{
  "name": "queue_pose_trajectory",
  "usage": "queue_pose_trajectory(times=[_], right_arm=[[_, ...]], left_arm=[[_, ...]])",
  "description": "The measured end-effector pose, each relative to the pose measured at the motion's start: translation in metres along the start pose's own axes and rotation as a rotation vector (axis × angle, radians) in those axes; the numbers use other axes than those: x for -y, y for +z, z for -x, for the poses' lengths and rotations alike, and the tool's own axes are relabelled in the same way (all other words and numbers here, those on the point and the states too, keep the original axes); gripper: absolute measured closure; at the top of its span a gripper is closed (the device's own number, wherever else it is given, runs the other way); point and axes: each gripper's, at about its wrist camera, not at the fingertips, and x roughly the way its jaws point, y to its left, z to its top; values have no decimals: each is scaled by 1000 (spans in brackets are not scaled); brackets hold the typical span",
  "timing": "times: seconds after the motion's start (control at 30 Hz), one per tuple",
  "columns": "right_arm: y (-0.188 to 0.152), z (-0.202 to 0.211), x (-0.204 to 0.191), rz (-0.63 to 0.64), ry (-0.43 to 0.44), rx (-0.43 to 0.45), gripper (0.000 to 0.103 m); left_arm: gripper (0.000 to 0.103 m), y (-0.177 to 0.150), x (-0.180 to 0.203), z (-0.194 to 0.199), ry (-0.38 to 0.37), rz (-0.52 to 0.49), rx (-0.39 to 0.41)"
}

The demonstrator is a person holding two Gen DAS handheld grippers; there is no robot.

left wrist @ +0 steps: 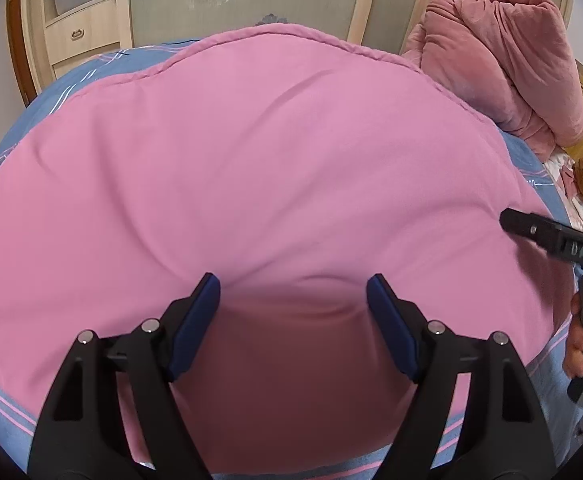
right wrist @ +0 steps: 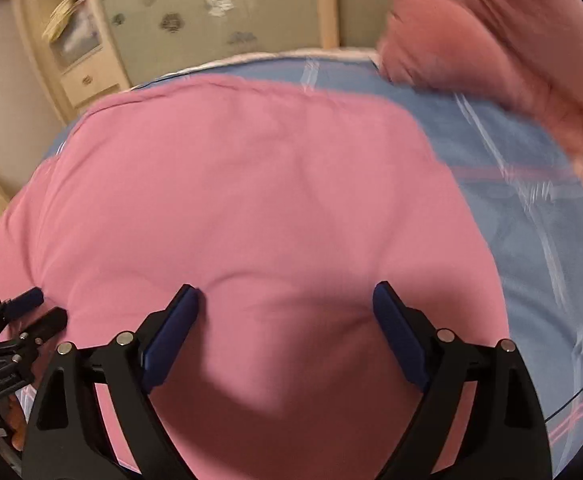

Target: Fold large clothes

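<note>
A large pink garment [left wrist: 251, 168] lies spread flat on the bed, with a seamed edge along its far side. It also fills the right wrist view [right wrist: 251, 200]. My left gripper [left wrist: 293, 284] is open and empty, hovering just above the near part of the cloth. My right gripper [right wrist: 285, 296] is open and empty, also just above the cloth. The right gripper shows at the right edge of the left wrist view [left wrist: 547, 236]. The left gripper shows at the lower left of the right wrist view [right wrist: 31, 312].
The bed has a blue sheet with pink and white stripes [right wrist: 523, 208]. A bunched dusty-pink quilt [left wrist: 503, 60] sits at the far right of the bed. A cream wardrobe with drawers [left wrist: 79, 36] stands behind the bed.
</note>
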Motion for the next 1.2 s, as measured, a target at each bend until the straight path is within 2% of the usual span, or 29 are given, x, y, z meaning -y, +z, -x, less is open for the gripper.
queue_pose_trajectory(times=[0.03,0.07,0.17,0.2,0.27,0.3,0.37,0.47,0.53,0.6,0.83,0.93,1.0,1.07,1.13,1.2], right_arm=[[1,-1,15,-46,3,6,14],[3,1,29,-82,-29,16,14],[3,16,32,-95,-131,41,15],[0,27,23,-76,-120,70,15],[-10,53,1,-2,-15,134,15],[-15,59,-9,27,-6,146,15],[-26,61,-25,75,9,128,15],[-41,38,-20,77,-49,40,15],[-47,31,-5,52,-17,35,14],[-51,34,5,40,-26,38,14],[-57,37,15,39,-159,11,11],[-66,48,19,7,-271,6,11],[-80,65,21,-24,-333,36,11],[-101,89,15,-51,-323,117,10],[-128,114,0,-75,-268,178,10],[-148,130,-16,-73,-247,208,10]], left_arm=[[24,0,0,0,1,-3,1],[24,0,0,1,0,0,3],[25,-1,-2,27,-10,-4,52],[24,-2,-3,38,-7,-7,84],[24,-4,-8,56,33,-18,143],[24,-5,-13,59,54,-12,151],[24,-4,-23,56,52,2,126],[24,-7,-46,40,41,60,42],[24,-11,-58,40,20,69,38],[24,-13,-65,43,54,61,51],[24,-19,-96,53,59,138,49],[24,-25,-100,76,120,161,71],[24,-33,-100,104,117,173,125],[21,-45,-93,135,117,160,183],[15,-57,-81,162,134,134,234],[13,-65,-65,185,144,99,268]])
